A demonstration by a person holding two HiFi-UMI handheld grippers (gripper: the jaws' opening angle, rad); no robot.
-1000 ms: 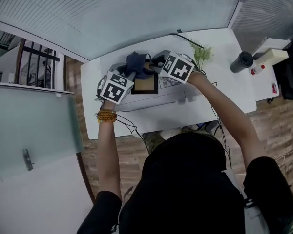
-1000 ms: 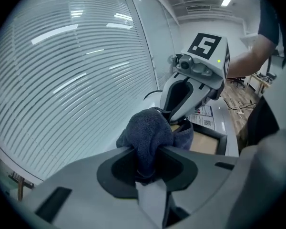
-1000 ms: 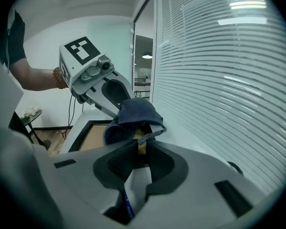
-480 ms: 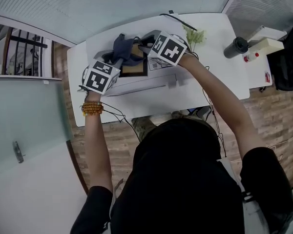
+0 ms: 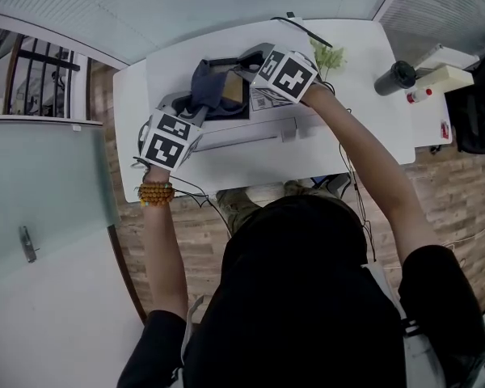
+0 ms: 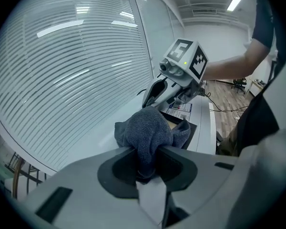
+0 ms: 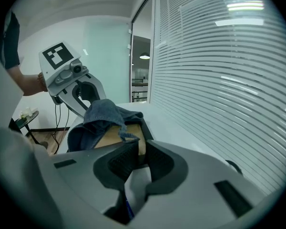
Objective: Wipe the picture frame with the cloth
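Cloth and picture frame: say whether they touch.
Touching. The right gripper view shows the cloth draped on the picture frame, covering part of its face.

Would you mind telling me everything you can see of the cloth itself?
The cloth is a dark blue-grey terry towel, soft and bunched into folds. One gathered end is pinched between the jaws of the left gripper; the rest drapes over the picture frame, covering part of its black border and tan panel. The right gripper clamps the frame's edge nearby.
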